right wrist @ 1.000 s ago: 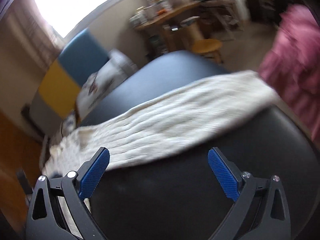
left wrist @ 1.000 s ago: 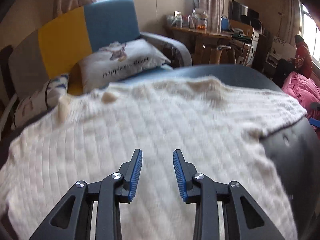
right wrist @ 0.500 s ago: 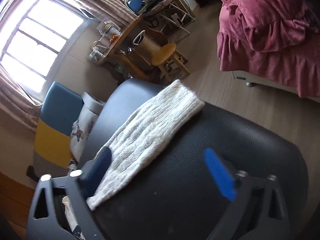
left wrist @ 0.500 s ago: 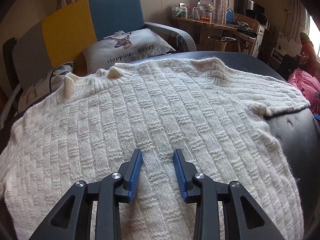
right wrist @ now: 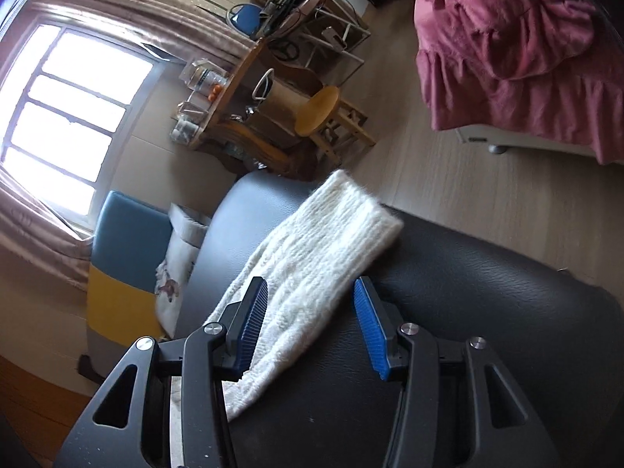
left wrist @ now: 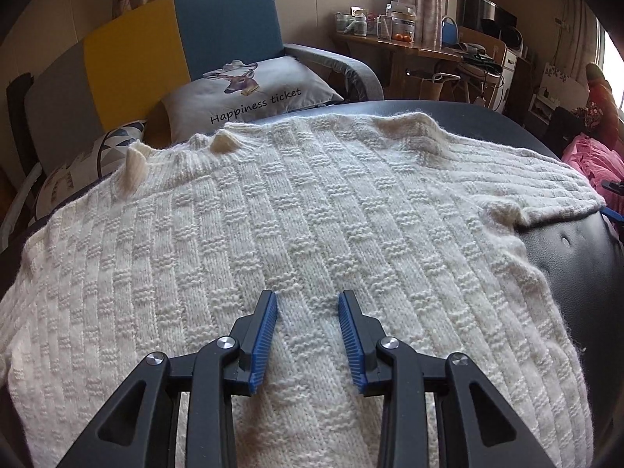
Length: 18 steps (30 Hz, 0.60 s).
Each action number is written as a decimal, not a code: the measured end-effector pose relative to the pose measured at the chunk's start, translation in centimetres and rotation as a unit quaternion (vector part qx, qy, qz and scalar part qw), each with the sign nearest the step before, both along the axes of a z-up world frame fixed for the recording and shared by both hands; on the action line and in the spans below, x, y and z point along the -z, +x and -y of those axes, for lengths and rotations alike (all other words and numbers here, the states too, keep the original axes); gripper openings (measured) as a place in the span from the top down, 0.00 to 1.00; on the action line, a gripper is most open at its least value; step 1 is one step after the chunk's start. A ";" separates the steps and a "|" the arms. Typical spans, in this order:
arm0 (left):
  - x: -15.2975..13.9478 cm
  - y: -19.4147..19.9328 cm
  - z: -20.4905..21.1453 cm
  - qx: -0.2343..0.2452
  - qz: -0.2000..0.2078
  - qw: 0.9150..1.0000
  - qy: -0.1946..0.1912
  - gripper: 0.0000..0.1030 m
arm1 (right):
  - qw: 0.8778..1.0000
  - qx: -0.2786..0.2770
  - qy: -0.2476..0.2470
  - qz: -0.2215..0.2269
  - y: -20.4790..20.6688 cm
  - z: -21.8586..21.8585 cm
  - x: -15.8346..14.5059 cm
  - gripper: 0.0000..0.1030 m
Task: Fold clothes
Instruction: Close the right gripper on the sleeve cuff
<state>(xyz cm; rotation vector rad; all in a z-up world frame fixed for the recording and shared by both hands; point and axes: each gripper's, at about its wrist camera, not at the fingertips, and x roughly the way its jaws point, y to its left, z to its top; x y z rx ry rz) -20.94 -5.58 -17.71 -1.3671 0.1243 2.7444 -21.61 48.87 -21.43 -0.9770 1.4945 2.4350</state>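
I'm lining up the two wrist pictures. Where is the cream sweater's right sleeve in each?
Left wrist: the sleeve stretches to the right edge, over the black surface.
Right wrist: the sleeve runs diagonally through the centre, between the closing right gripper jaws.
Shared landmark: blue-and-yellow armchair.

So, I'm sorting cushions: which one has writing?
The grey pillow with the deer and "Happiness ticket"; the patterned pillow beside it shows no words.

A lived-in home bedroom: armchair (left wrist: 218, 39) with cushion (left wrist: 253, 93), cluttered desk (left wrist: 394, 45), pink-covered bed (right wrist: 518, 46).
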 end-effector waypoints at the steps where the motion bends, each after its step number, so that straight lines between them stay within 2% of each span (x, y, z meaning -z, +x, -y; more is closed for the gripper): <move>1: 0.0 0.0 0.0 0.001 0.000 1.000 0.000 0.67 | 1.000 0.003 -0.010 -0.005 0.0 0.0 0.2 0.50; 8: 0.0 0.0 0.2 0.002 0.001 1.000 0.003 0.67 | 1.000 0.014 -0.012 -0.007 -0.1 0.1 0.0 0.45; 13: 0.0 0.0 0.2 0.000 0.002 1.000 0.006 0.67 | 0.999 0.010 0.033 0.022 -1.0 1.1 -0.9 0.47; 15: 0.0 0.0 0.2 0.000 0.002 1.000 0.006 0.67 | 0.997 0.000 0.059 0.040 -1.4 1.5 -0.9 0.72; 18: 0.0 0.0 0.1 -0.001 0.002 1.000 0.005 0.67 | 0.996 0.005 0.072 0.047 -1.3 1.7 -0.6 0.89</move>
